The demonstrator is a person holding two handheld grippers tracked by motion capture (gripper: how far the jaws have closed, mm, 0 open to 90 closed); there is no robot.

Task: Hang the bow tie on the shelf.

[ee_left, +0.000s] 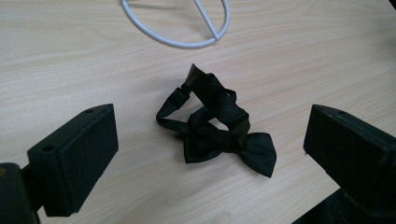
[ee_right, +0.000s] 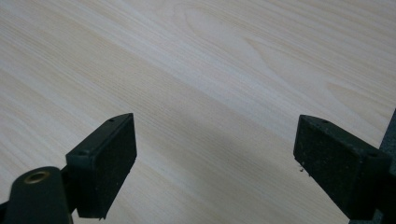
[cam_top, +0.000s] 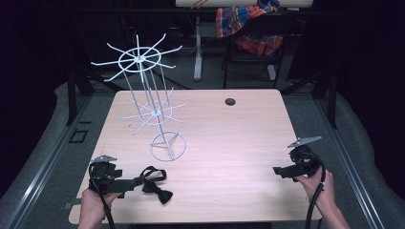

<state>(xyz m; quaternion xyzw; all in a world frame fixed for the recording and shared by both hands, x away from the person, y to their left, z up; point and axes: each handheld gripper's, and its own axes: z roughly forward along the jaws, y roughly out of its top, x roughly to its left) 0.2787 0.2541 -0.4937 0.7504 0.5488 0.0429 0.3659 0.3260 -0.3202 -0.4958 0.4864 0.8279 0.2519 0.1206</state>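
Left tool [cam_top: 125, 185]: near tabletop edge at 7 o'clock, jaws spread wide, grasping nothing. In the left gripper view the jaws stand either side of the item below.

Bow tie [ee_left: 219, 126]: black, strap looped and crumpled, lying flat on the tabletop [cam_top: 239, 143] just ahead of the left tool, toward 3 o'clock from it; long axis runs from the strap loop at 11 o'clock to the bow at 5 o'clock. Judged nearer the left hand by far.

Right tool [cam_top: 279, 171]: at 4 o'clock, released, over bare wood, well apart from the bow tie.

Wire stand [cam_top: 153, 102]: white, two-tier, upright at 11 o'clock, ring base beyond the bow tie.

Markings: no legible writing.
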